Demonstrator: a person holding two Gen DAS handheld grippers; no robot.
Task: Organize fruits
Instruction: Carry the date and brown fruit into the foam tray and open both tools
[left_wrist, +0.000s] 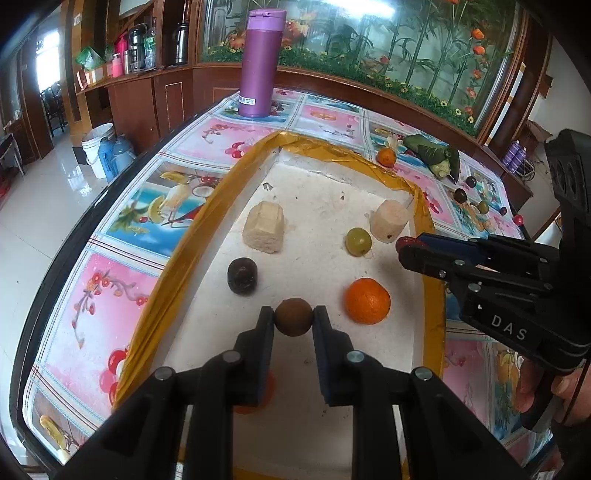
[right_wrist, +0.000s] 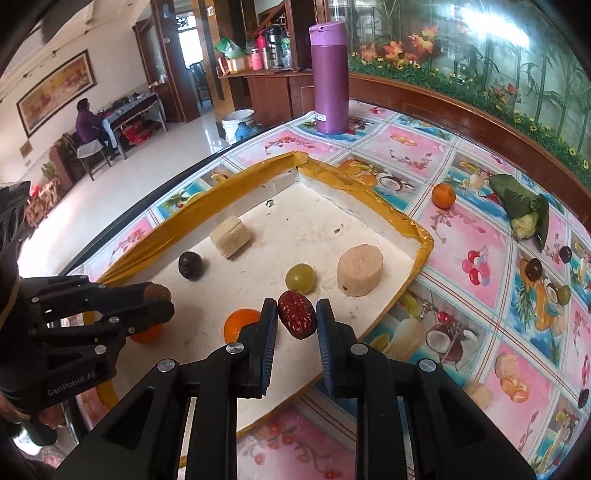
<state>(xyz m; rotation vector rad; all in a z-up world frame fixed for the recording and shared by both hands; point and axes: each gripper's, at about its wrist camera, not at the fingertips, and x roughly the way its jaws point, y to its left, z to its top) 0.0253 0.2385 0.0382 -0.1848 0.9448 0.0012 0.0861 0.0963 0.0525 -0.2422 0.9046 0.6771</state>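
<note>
Our left gripper (left_wrist: 294, 317) is clamped on a round brown fruit (left_wrist: 294, 316) over the near part of the white tray (left_wrist: 325, 206). The right gripper (right_wrist: 296, 319) pinches a wrinkled red date (right_wrist: 296, 319) over the tray's near edge. Only the right wrist view shows a seated person (right_wrist: 86, 123) at a far table — and the date's creased, glossy skin. In the left view the brown fruit looks matte and smooth, just beside an orange (left_wrist: 367, 301).

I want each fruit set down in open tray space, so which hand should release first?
Probably left: the left gripper holds its brown fruit low over bare tray floor, beside the orange.
</note>
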